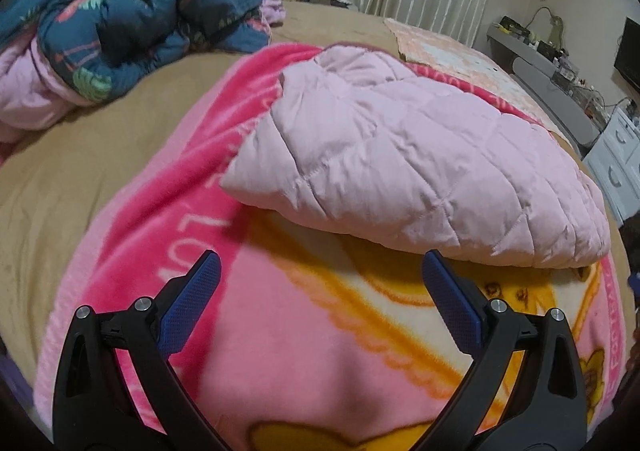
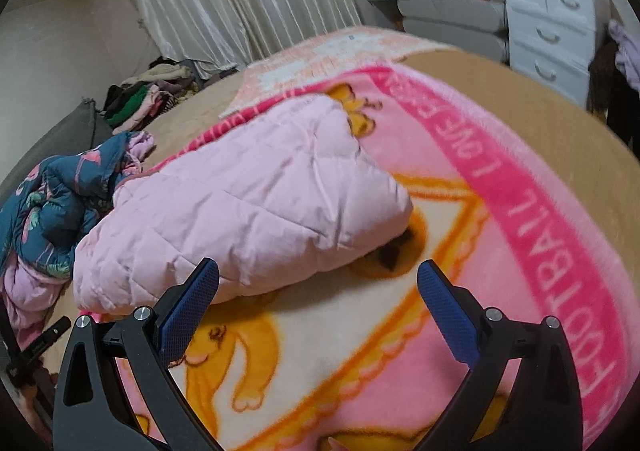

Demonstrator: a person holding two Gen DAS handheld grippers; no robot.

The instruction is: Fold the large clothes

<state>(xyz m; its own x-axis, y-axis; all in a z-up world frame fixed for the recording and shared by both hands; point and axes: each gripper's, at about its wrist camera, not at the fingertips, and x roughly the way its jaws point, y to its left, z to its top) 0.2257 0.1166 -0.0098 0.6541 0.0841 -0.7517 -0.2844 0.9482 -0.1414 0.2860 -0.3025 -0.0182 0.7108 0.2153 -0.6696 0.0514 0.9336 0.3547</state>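
A pale pink quilted garment (image 1: 400,155) lies folded into a thick bundle on a pink and yellow cartoon blanket (image 1: 280,351) spread over the bed. My left gripper (image 1: 320,271) hovers open just short of the bundle's near edge, nothing between its blue pads. In the right wrist view the same pink bundle (image 2: 248,207) lies ahead and to the left on the blanket (image 2: 400,351). My right gripper (image 2: 318,275) is open and empty too, its left finger close to the bundle's near edge.
A crumpled dark blue flamingo-print quilt (image 1: 128,19) lies at the far left of the tan bed sheet (image 1: 72,171). Piled clothes (image 2: 148,95) sit by the curtain. White drawers (image 2: 556,19) and a cluttered grey shelf (image 1: 552,79) stand beyond the bed's right side.
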